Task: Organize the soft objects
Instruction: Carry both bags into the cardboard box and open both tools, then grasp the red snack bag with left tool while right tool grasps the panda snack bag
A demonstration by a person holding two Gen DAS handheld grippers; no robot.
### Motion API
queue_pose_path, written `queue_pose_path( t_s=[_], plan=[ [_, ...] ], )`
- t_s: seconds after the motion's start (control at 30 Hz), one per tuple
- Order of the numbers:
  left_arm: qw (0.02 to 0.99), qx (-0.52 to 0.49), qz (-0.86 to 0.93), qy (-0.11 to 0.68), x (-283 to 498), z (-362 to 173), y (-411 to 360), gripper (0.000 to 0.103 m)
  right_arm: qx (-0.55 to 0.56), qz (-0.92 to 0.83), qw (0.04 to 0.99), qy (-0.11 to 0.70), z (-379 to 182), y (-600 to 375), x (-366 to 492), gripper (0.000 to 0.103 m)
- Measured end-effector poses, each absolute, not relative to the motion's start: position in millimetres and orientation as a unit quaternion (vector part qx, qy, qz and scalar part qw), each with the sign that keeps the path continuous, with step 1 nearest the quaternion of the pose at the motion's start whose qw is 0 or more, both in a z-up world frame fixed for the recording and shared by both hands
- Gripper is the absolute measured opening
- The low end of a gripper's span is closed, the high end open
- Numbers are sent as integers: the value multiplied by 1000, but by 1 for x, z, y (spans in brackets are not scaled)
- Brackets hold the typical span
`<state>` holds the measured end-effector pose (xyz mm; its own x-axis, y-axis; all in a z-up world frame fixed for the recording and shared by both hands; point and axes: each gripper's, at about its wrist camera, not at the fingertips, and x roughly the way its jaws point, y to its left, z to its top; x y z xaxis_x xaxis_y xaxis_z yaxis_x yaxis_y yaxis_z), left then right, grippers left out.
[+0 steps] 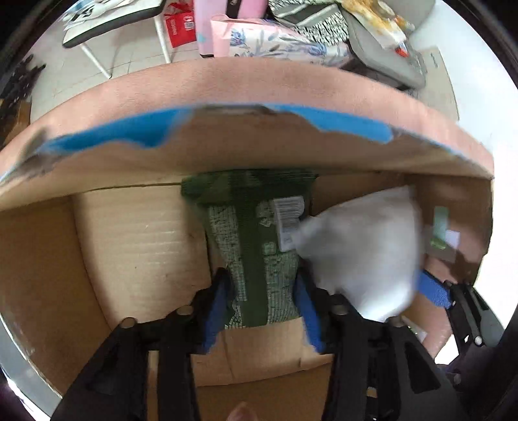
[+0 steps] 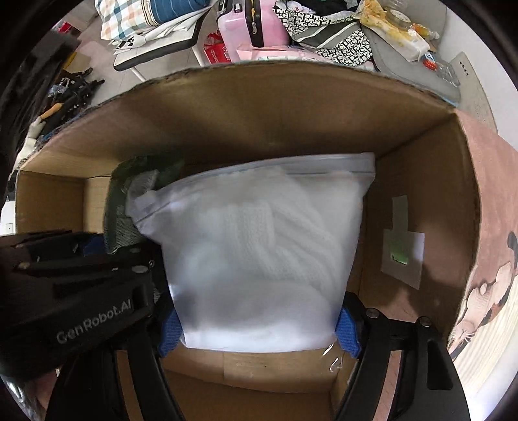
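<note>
Both grippers reach down into an open cardboard box (image 1: 129,233). A green printed pack (image 1: 255,246) with a barcode label lies between the blue pads of my left gripper (image 1: 262,301). The pads sit beside its edges without visibly squeezing it. A clear zip bag of white knitwear (image 2: 259,259) sits between the blue fingers (image 2: 170,333) of my right gripper (image 2: 259,336), which flank its near corners with no visible pinch. The bag (image 1: 362,252) overlaps the green pack (image 2: 119,207) on the right. The left gripper's black body (image 2: 74,291) crowds the right wrist view.
The box's far flap (image 1: 246,94) carries torn blue tape. A paper label (image 2: 403,256) is stuck on the right inner wall. Beyond the box are a pink suitcase (image 2: 255,22), a red carton (image 1: 178,26), patterned fabrics (image 2: 323,29), a grey cushion (image 1: 385,58) and tools (image 2: 71,90) on the floor.
</note>
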<state>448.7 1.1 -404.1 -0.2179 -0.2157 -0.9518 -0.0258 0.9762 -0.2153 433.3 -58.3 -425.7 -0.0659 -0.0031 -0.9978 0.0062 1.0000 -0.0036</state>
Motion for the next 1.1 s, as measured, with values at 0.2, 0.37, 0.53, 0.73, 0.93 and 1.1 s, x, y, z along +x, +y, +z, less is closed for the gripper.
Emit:
queue_pose_path(
  t_s=[0.2,0.37,0.53,0.73,0.93,1.1],
  plan=[
    [665,-63,-45,743,437,-363,17,92,-4,-12,697,717,-403,-57,430,99],
    [717,-41,-16,695,407,-320,29,100,-13,-30,713,700,-373,-50,415,103],
    [759,-30,-8,650,371,-285,38,101,-36,-29,757,652,-341,-45,379,103],
    [784,-31,-11,620,322,-250,40,101,-22,-11,779,626,-304,-36,332,103],
    [813,-11,2,582,252,-213,35,101,-10,10,808,589,-265,-30,265,103],
    [792,-15,7,610,194,-240,37,101,2,23,798,602,-266,-36,200,103]
  ],
)
